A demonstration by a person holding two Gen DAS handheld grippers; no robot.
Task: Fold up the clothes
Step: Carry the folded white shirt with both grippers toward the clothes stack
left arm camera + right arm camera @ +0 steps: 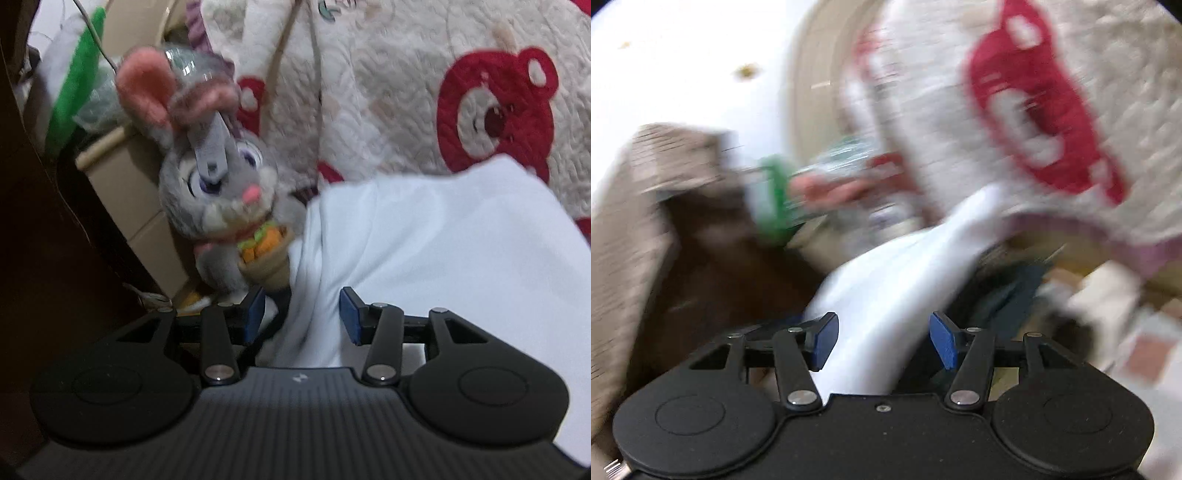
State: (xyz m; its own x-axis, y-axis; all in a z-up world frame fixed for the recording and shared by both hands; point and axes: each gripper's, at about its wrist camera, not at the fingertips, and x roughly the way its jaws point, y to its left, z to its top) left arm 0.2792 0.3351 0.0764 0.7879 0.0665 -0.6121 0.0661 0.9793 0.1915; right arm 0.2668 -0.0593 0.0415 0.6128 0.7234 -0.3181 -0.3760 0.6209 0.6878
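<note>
Both grippers, the left gripper [303, 314] and right gripper [882, 341], are standing with jaws apart around the white garment [424, 240], neither pad pressing it, so folding is looking barely begun (only the left view is showing the plush rabbit [221, 184] beside it).

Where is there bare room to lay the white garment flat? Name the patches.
Only the quilt above the white garment, among its red bears, lies bare. The left is crowded: plush rabbit, cardboard boxes, green item. The right wrist view is too blurred to judge.
</note>
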